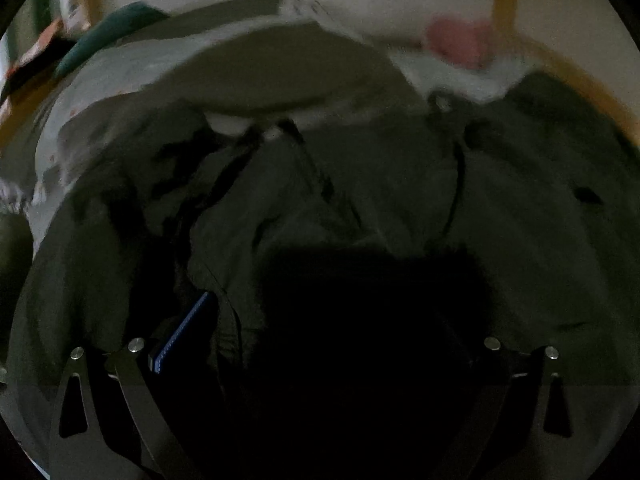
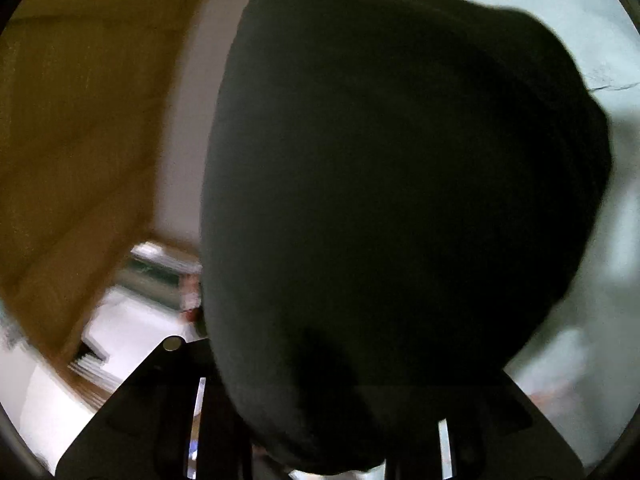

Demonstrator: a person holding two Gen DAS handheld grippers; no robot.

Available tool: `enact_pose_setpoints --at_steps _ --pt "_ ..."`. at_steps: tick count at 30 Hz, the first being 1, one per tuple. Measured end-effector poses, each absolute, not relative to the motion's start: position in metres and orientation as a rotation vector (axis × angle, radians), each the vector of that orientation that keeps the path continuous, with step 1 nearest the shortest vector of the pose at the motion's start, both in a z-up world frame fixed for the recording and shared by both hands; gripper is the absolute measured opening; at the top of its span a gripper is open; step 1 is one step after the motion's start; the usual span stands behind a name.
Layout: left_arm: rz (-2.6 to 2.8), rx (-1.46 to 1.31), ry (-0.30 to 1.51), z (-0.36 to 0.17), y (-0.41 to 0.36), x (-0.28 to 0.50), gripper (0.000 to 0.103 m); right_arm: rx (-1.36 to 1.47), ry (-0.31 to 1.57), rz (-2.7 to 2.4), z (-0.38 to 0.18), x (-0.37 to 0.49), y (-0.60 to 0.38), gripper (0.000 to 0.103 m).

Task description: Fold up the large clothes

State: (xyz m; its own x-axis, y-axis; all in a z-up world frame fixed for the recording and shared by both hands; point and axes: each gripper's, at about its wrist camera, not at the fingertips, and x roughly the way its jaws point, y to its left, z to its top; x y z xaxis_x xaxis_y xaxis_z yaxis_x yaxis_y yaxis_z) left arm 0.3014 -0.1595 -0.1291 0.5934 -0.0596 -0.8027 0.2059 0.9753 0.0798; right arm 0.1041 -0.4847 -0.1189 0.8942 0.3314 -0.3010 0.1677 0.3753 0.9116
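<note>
A large dark green garment (image 1: pixel 360 184) lies crumpled across the bed and fills most of the left wrist view. My left gripper (image 1: pixel 320 320) hovers just above it with its jaws spread wide; one blue finger pad (image 1: pixel 184 328) shows at the left, the right finger is lost in shadow. In the right wrist view a fold of the same dark garment (image 2: pixel 400 180) hangs over the camera and covers my right gripper (image 2: pixel 320 452). The jaws sit close together with the cloth coming out from between them; the fingertips are hidden.
A pale bedsheet (image 1: pixel 120 80) and an olive pillow (image 1: pixel 272 68) lie behind the garment. A pink item (image 1: pixel 456 40) sits at the back right. A wooden panel (image 2: pixel 80 120) and stacked papers (image 2: pixel 160 276) are to the left of the right gripper.
</note>
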Motion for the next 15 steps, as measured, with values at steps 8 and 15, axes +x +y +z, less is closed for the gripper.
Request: enact_pose_setpoints --at_steps 8,15 --pt "-0.141 0.202 0.92 -0.128 -0.177 0.303 0.098 1.085 0.538 -0.092 -0.113 0.1 -0.479 0.025" --pt "-0.04 0.125 0.891 -0.096 -0.106 0.298 0.098 0.752 0.495 -0.109 -0.027 0.107 -0.435 0.025"
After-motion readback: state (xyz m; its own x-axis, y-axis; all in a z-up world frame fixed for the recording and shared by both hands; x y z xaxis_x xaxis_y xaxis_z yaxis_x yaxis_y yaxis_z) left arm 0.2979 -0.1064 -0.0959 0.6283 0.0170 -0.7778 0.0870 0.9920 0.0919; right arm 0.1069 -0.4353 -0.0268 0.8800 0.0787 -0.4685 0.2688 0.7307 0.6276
